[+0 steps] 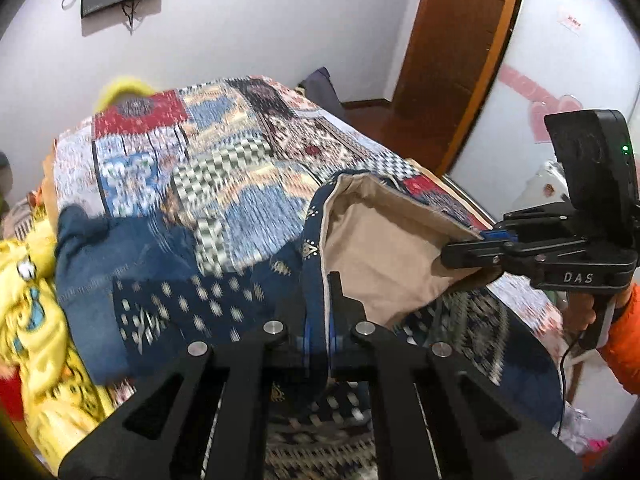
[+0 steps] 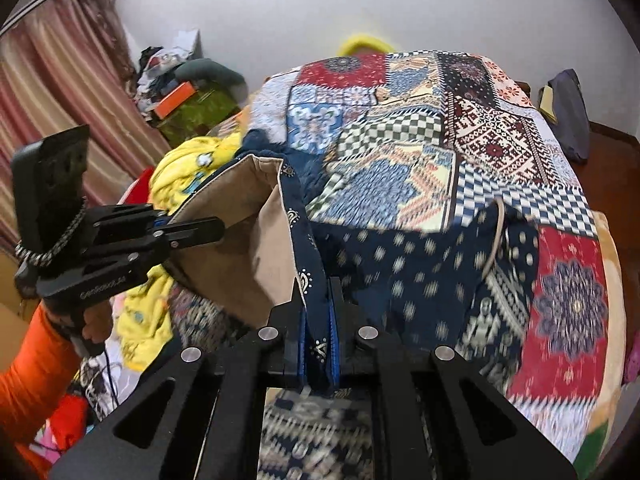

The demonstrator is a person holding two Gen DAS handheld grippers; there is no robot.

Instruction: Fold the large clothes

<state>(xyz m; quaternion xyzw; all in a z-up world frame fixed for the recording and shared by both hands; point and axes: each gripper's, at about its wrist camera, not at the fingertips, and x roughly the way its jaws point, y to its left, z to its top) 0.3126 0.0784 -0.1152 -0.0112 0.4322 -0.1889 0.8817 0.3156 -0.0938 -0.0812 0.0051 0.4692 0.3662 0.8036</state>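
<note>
A large dark blue patterned garment with a tan lining (image 1: 372, 248) lies on the bed, and both grippers hold its edge up. In the left wrist view, my left gripper (image 1: 320, 308) is shut on the blue hem at bottom centre. My right gripper (image 1: 447, 257) grips the same edge farther right, with the lining sagging open between the two. In the right wrist view, my right gripper (image 2: 318, 300) is shut on the blue hem, and the tan lining (image 2: 248, 236) stretches left to my left gripper (image 2: 220, 227). The rest of the garment (image 2: 408, 264) drapes over the quilt.
A patchwork quilt (image 1: 224, 152) (image 2: 440, 140) covers the bed. Yellow clothes (image 1: 36, 300) (image 2: 188, 168) and a blue denim piece (image 1: 100, 248) lie along its left side. A wooden door (image 1: 460, 40) stands at the right. A curtain (image 2: 48, 80) and clutter (image 2: 180, 88) are at the left. Orange sleeves (image 1: 624, 328) (image 2: 28, 380) show.
</note>
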